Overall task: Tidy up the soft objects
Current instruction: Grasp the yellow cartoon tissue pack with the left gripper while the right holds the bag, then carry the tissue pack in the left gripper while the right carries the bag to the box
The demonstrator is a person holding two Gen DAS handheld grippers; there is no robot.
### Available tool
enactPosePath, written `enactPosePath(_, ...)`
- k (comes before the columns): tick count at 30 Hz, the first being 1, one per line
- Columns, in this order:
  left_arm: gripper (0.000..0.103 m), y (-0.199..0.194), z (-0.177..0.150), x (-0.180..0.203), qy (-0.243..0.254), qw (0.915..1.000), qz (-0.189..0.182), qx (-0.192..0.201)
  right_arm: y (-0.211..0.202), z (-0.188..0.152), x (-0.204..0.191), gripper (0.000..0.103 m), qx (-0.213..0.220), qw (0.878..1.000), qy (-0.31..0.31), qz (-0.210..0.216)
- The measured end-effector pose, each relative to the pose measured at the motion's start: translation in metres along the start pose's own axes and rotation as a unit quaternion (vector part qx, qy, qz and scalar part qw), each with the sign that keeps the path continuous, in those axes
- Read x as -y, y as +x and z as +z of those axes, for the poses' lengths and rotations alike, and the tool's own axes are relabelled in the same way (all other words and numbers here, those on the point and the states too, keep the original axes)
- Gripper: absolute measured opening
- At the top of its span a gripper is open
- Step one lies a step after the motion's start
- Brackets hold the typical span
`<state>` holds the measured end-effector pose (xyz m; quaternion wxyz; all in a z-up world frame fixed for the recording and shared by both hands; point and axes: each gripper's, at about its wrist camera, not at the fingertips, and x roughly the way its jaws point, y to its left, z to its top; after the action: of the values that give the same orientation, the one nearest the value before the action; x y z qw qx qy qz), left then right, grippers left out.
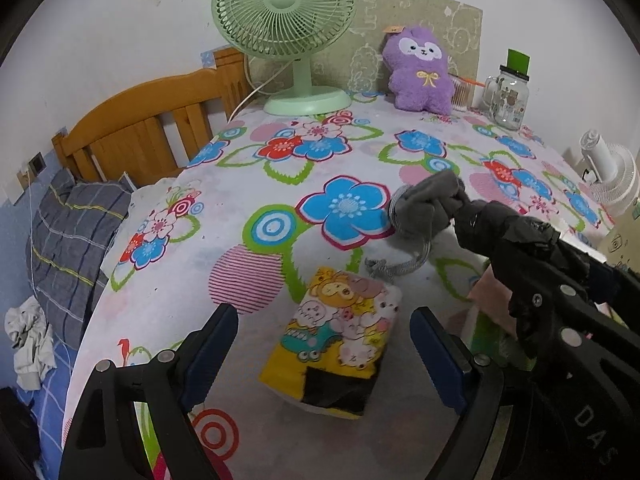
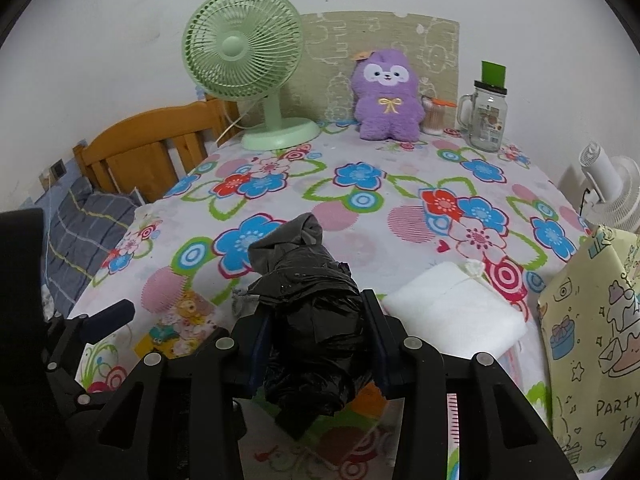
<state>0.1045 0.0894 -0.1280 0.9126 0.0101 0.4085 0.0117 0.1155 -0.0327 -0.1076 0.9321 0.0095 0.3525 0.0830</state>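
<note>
My right gripper (image 2: 316, 320) is shut on a grey soft pouch wrapped in black plastic (image 2: 308, 292), held just above the flowered table. In the left wrist view the same bundle (image 1: 424, 208) shows its grey end and a drawstring cord (image 1: 404, 268), with the right gripper's black fingers (image 1: 520, 248) behind it. My left gripper (image 1: 324, 344) is open and empty, its blue pads either side of a yellow cartoon tissue pack (image 1: 344, 332) lying on the table. The pack also shows in the right wrist view (image 2: 180, 328). A purple plush (image 1: 420, 68) sits at the back.
A green fan (image 1: 286, 36) and a glass mug jar (image 1: 506, 96) stand at the back of the table (image 1: 160, 280). A white soft pack (image 2: 452, 312) and a cartoon gift bag (image 2: 592, 332) are at the right. A wooden bed headboard (image 1: 152, 128) and pillow are left.
</note>
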Motion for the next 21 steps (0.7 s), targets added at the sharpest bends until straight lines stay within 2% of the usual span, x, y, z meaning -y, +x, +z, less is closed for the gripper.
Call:
enactPosePath(7,0.083,0.011,-0.002,-0.004,-0.001,0.9997,-0.015,-0.021,0.009,-0.002,-0.009,0.044,-0.016,1.000,0.000,0.004)
enactPosePath(9,0.077,0.013,-0.003,-0.001,0.007,0.9994,-0.018,-0.027,0.011,-0.003,-0.011,0.044,-0.019,1.000,0.000,0.003)
enactPosePath(11,0.065,0.015,-0.004,0.001,0.012,0.9990,-0.029,-0.032,0.013,-0.004,-0.011,0.044,-0.022,1.000,0.000,0.003)
enactPosePath(14,0.054,0.012,-0.005,0.001,0.010,0.9984,-0.043,-0.034,0.015,-0.005,-0.012,0.044,-0.027,1.000,0.000,0.005)
enactPosePath(21,0.049,0.002,-0.008,0.004,0.009,0.9978,-0.057,-0.032,0.012,-0.008,-0.013,0.044,-0.027,1.000,0.000,0.005)
